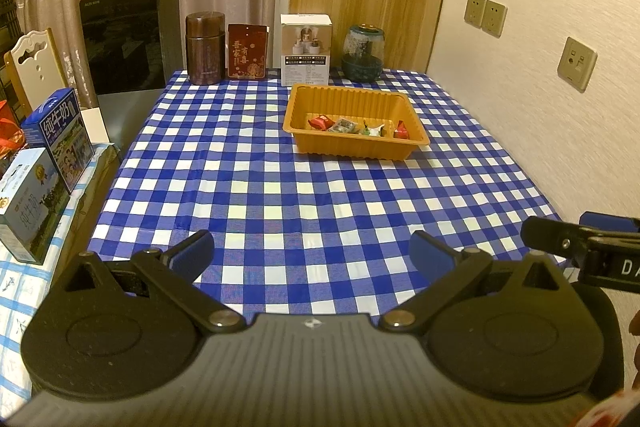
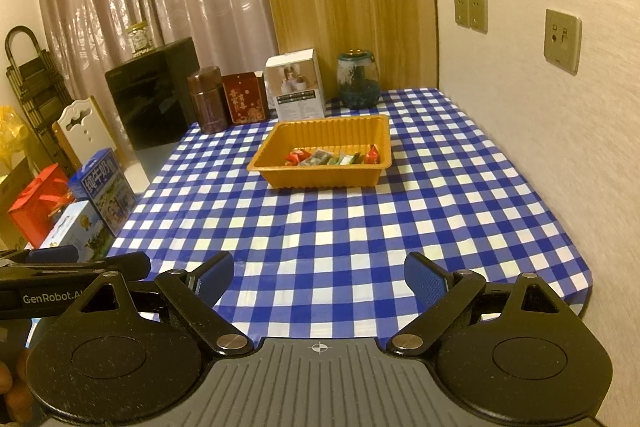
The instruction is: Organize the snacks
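Over the near edge of the checked table [image 1: 280, 187], the left tool [image 1: 312, 251] hung with its jaws spread and nothing between them. Farther back, right of centre, the orange tray [image 1: 352, 143] held the wrapped snacks [image 1: 356, 127]. The right tool [image 2: 319, 273] was likewise spread wide and empty.

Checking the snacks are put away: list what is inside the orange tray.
The orange tray holds wrapped snacks, red and green, in a row along its near side. Its near wall hides their undersides.
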`<state>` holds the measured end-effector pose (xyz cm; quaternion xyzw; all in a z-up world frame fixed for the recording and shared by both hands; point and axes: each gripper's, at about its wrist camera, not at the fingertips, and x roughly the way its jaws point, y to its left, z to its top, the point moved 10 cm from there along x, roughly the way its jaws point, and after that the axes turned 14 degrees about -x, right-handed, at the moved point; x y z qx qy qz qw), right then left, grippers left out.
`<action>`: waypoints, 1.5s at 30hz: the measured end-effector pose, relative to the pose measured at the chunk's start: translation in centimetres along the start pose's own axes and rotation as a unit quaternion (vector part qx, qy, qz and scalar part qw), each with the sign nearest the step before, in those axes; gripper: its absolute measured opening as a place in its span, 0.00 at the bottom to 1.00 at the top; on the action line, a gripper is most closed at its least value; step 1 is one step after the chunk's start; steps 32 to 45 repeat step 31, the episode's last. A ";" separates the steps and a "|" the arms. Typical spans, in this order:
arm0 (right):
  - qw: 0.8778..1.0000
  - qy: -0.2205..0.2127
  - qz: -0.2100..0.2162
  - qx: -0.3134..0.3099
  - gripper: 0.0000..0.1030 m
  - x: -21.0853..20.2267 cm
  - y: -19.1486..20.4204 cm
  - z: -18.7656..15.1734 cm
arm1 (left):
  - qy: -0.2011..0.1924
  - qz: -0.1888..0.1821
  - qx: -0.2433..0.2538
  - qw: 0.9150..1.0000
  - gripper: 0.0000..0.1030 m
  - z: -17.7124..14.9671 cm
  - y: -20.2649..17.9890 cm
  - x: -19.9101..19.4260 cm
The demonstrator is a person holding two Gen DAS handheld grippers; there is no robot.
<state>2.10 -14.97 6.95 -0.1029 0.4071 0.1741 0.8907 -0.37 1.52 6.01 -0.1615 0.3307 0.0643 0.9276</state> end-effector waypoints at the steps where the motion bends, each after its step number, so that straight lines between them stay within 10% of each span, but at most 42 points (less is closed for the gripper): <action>1: 1.000 0.000 0.000 0.000 0.89 0.0 0.1 0.0 | 0.000 -0.001 0.000 1.000 1.00 0.0 0.0 0.0; 45: 1.000 0.001 0.001 0.005 0.89 0.1 0.3 -0.2 | -0.008 -0.005 -0.003 1.000 1.00 -0.1 0.1 0.2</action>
